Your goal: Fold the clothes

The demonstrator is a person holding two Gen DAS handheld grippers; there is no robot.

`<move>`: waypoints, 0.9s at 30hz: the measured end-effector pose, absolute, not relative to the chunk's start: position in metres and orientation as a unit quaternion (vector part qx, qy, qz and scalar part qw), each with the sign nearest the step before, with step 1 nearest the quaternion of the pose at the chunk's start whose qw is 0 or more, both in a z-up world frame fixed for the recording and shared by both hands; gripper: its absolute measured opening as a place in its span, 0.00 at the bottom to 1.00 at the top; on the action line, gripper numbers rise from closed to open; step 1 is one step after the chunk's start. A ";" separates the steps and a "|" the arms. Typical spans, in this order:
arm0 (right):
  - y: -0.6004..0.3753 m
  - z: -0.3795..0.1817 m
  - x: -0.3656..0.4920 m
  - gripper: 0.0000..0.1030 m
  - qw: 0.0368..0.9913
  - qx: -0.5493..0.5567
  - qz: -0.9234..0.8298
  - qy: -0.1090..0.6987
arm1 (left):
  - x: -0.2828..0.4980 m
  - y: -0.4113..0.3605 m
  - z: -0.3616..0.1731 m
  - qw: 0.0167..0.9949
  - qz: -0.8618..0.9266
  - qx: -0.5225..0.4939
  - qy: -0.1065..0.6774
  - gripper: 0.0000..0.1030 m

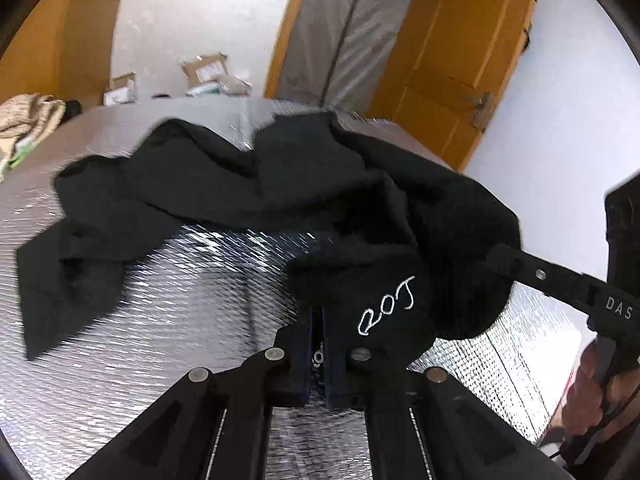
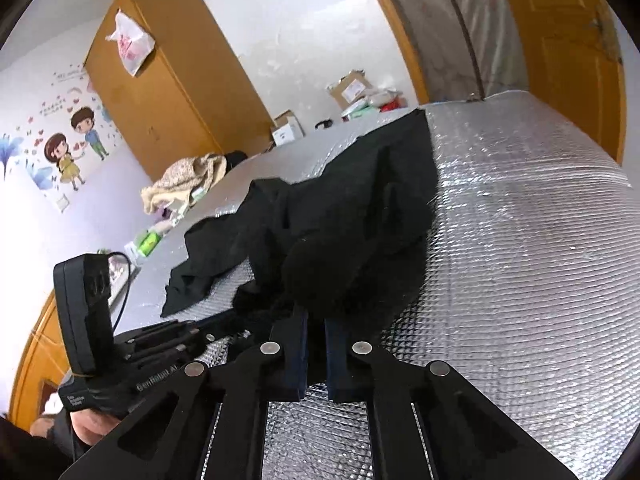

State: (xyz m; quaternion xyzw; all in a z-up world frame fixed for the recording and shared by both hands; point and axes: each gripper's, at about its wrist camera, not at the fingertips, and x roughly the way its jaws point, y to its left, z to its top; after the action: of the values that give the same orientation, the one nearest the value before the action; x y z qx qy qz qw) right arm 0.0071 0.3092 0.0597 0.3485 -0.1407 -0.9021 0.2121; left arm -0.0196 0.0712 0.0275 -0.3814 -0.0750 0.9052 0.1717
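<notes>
My left tongs (image 1: 318, 320) are nearly closed, pinching a bunched hem of the black fabric garment with white stitched lettering (image 1: 256, 184) between narrow-gapped fingers. My right tongs (image 2: 316, 316) are likewise nearly closed, gripping another bunched edge of the same garment (image 2: 340, 208) just beside the left tongs (image 2: 168, 344). In the left view the right tongs (image 1: 508, 258) reach in from the right, a hand (image 1: 592, 392) on their handle. The rest of the garment trails crumpled ahead of both tongs across the silver quilted foil-covered surface (image 2: 520, 260). Beyond it are an orange wooden wardrobe (image 2: 160, 80), an orange door (image 1: 456, 52), cardboard boxes (image 2: 352, 88) and a beige crumpled cloth (image 2: 188, 180).
</notes>
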 end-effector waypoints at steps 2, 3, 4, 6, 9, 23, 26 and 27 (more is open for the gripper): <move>0.316 0.066 0.012 0.06 0.214 0.337 -0.905 -0.145 | -0.017 0.052 0.038 0.143 0.917 -0.364 -0.083 0.04; 0.319 0.070 0.014 0.06 0.216 0.331 -0.907 -0.147 | -0.016 0.039 0.044 0.124 0.923 -0.354 -0.086 0.04; 0.321 0.073 0.016 0.06 0.218 0.324 -0.909 -0.148 | -0.014 0.027 0.050 0.105 0.929 -0.343 -0.088 0.03; 0.324 0.080 0.020 0.06 0.226 0.313 -0.910 -0.150 | -0.009 -0.002 0.062 0.063 0.939 -0.324 -0.093 0.03; 0.322 0.088 0.025 0.06 0.265 0.303 -0.902 -0.154 | -0.001 -0.048 0.077 -0.001 0.948 -0.301 -0.101 0.03; 0.238 0.055 0.030 0.26 0.393 0.397 -0.828 -0.051 | 0.010 -0.167 0.056 -0.188 0.917 -0.332 -0.120 0.03; 0.254 0.062 0.012 0.31 0.344 0.384 -0.853 -0.078 | 0.014 -0.185 0.050 -0.211 0.909 -0.335 -0.129 0.03; 0.257 0.063 0.004 0.31 0.331 0.380 -0.860 -0.085 | 0.016 -0.188 0.051 -0.214 0.908 -0.334 -0.132 0.03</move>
State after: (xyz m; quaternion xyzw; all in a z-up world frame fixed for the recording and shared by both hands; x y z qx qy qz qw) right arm 0.0042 0.2567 0.0634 0.3797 -0.0849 -0.8596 0.3312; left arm 0.0158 -0.1879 0.0506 -0.3343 -0.1319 0.9084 -0.2137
